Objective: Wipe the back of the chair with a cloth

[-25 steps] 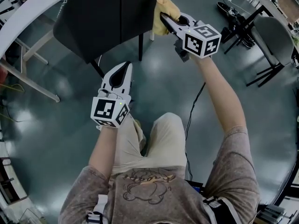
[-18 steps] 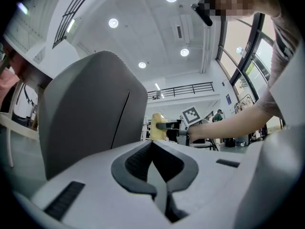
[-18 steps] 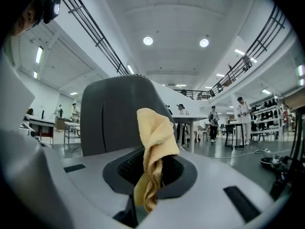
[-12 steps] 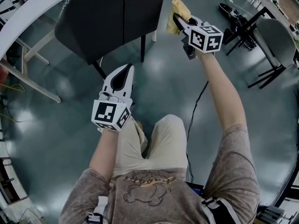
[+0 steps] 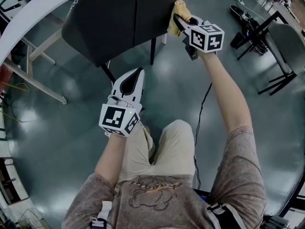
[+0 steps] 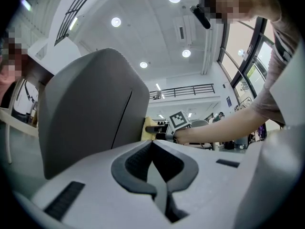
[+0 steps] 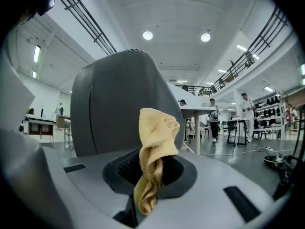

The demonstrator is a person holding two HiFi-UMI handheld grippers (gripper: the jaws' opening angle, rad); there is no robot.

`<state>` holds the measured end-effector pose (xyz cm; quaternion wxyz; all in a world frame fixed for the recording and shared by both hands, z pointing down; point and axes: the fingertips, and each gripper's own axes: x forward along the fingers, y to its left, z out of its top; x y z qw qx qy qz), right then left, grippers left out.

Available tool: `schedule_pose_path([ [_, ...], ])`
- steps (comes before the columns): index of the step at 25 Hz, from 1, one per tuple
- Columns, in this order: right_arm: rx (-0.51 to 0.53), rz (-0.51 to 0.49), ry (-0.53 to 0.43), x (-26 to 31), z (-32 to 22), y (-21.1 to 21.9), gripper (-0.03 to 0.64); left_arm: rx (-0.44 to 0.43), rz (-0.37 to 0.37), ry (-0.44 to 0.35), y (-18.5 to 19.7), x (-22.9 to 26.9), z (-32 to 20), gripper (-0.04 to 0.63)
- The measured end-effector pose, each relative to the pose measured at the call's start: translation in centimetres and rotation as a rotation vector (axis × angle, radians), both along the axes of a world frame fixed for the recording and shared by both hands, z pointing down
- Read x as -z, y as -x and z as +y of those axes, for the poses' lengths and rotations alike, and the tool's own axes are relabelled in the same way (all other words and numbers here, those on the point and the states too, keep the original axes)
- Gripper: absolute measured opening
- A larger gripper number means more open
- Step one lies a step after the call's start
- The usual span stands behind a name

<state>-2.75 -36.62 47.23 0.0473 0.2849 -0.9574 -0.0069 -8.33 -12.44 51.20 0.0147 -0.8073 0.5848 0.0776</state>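
Note:
The dark grey chair back [image 5: 124,18] stands in front of me and fills the left of both gripper views [image 6: 90,109] [image 7: 119,104]. The yellow cloth [image 5: 177,14] lies against its right edge, and my right gripper [image 5: 178,21] is shut on it. In the right gripper view the crumpled cloth [image 7: 155,137] stands up between the jaws of the right gripper [image 7: 151,168], close to the chair back. My left gripper [image 5: 137,73] is shut and holds nothing, low in front of the chair. The left gripper [image 6: 152,144] points at the chair back, with the cloth [image 6: 147,130] showing past the chair's edge.
A white table [image 5: 43,8] curves along the upper left. To the right stand a second grey chair [image 5: 286,37] and black table legs [image 5: 252,27]. A black cable [image 5: 202,99] runs over the glossy floor. People [image 7: 213,118] stand far off by a table.
The right gripper moved the cloth a little off the chair back's right edge and back against it. The left gripper stayed shut and hardly moved.

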Motion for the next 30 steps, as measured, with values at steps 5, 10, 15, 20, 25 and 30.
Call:
schedule_pose_path([
  [5,0.054,0.003,-0.014,0.2,1.6,1.7,0.069,-0.016,0.001,0.015,-0.2,-0.3,-0.6,0.008],
  [10,0.166,-0.003,-0.041,1.2,4.6,4.4,0.069,-0.009,0.018,0.019,-0.1,-0.4,-0.6,0.008],
  [15,0.273,-0.013,-0.062,2.2,8.2,7.7,0.069,-0.005,0.013,0.025,0.4,-0.3,-0.4,0.008],
  [20,0.359,-0.023,-0.073,2.1,11.6,10.3,0.069,-0.001,0.012,0.026,0.8,-0.6,-0.3,0.008],
  [25,0.392,-0.028,-0.071,2.7,13.4,11.8,0.069,0.002,0.013,0.023,0.9,-0.4,-0.3,0.008],
  [30,0.419,-0.047,-0.062,2.6,14.2,12.1,0.069,0.002,0.014,0.023,1.1,-0.5,-0.3,0.008],
])
